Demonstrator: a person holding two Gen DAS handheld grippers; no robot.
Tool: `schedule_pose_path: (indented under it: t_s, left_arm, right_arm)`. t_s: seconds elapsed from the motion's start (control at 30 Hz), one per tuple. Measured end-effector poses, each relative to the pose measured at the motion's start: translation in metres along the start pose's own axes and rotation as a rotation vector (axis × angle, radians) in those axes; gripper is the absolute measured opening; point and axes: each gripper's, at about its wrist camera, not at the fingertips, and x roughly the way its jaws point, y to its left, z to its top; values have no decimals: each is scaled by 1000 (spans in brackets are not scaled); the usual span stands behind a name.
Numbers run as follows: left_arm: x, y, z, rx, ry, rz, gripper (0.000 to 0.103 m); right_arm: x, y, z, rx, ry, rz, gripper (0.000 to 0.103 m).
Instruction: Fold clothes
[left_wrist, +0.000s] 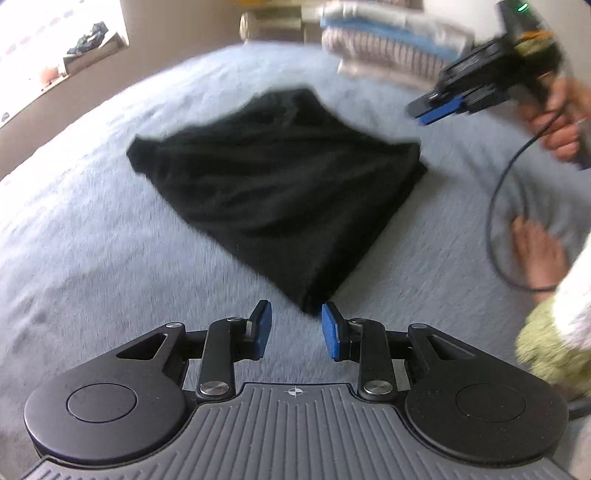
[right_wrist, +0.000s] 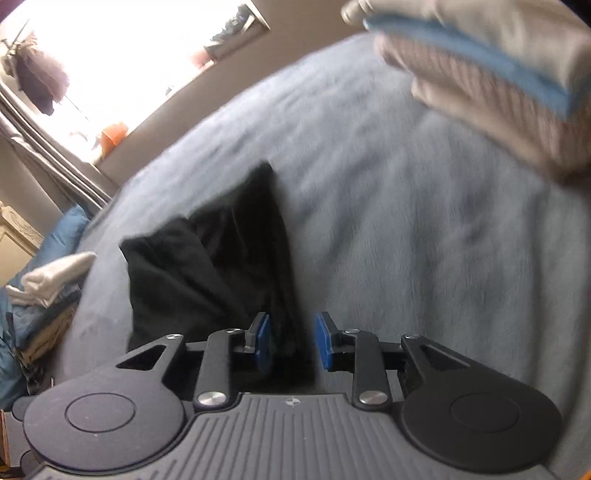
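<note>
A black garment (left_wrist: 273, 188) lies folded into a rough square on a pale blue-grey blanket (left_wrist: 92, 240). My left gripper (left_wrist: 296, 325) is open, and the garment's near corner sits just ahead of the gap between its blue pads. My right gripper (left_wrist: 439, 105) hovers in a person's hand (left_wrist: 554, 122) beyond the garment's far right edge. In the right wrist view my right gripper (right_wrist: 291, 332) is open, with a strip of the black garment (right_wrist: 207, 266) running under and between its fingers, not clamped. Both views are motion-blurred.
A stack of folded clothes (left_wrist: 388, 48) in white, blue and striped beige stands at the blanket's far right (right_wrist: 498, 74). A second pile (right_wrist: 48, 288) sits off the bed's left side. A black cable (left_wrist: 495, 206) loops near a bare foot or hand (left_wrist: 539, 254).
</note>
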Motion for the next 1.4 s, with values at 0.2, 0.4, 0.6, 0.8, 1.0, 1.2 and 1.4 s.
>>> schedule_pose_path:
  t_s: [0.2, 0.4, 0.6, 0.8, 1.0, 1.2, 1.4]
  left_arm:
    - [24, -9, 24, 31, -62, -3, 29]
    - [47, -7, 26, -6, -19, 2, 29]
    - [49, -1, 17, -61, -8, -10, 29]
    - [56, 0, 20, -77, -2, -24, 29]
    - [56, -3, 17, -41, -18, -20, 29]
    - [58, 1, 14, -48, -24, -32, 29]
    - [59, 1, 13, -59, -34, -30, 29]
  right_arm:
    - [55, 27, 63, -38, -34, 26, 46]
    - [131, 26, 118, 36, 36, 40, 46]
    - [162, 36, 132, -14, 62, 61, 3]
    - [150, 51, 128, -111, -111, 136, 2]
    - [153, 33, 129, -23, -109, 88, 22]
    - [142, 70, 122, -161, -52, 163, 34]
    - [183, 140, 103, -426, 173, 197, 35]
